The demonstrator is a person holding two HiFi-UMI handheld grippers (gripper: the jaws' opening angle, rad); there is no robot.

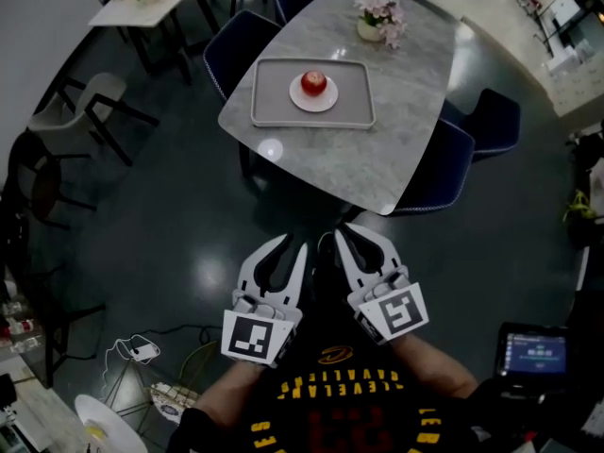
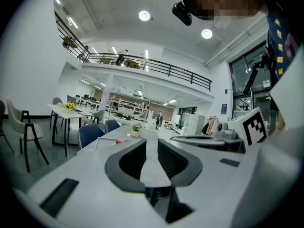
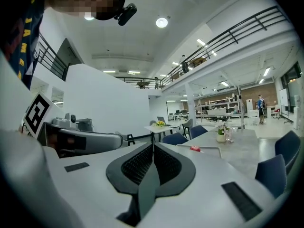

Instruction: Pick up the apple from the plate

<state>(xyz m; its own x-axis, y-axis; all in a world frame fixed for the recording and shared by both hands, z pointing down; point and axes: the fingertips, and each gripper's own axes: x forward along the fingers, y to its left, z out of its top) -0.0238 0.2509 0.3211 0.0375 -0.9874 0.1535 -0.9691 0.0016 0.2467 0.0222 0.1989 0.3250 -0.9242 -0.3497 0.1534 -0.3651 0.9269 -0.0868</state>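
Observation:
A red apple (image 1: 313, 83) sits on a small white plate (image 1: 300, 103) in a grey tray (image 1: 265, 113) on the marble table (image 1: 387, 140). Both grippers are held low over the dark floor, well short of the table's near corner. My left gripper (image 1: 295, 243) is open, with a narrow gap between its pads and nothing in it. My right gripper (image 1: 343, 230) is shut and empty, its pads meeting at the tips. In the left gripper view the left gripper (image 2: 152, 142) points at the table, where the apple (image 2: 119, 141) is a far red speck. The right gripper (image 3: 153, 145) also sees the apple (image 3: 195, 149) far off.
A vase of pink flowers (image 1: 378, 17) stands beyond the tray. Blue chairs (image 1: 442, 172) ring the table, one (image 1: 234, 57) on its left side. A white chair (image 1: 87, 102) and a second table (image 1: 151, 3) lie far left. Cables (image 1: 142, 351) trail on the floor at lower left.

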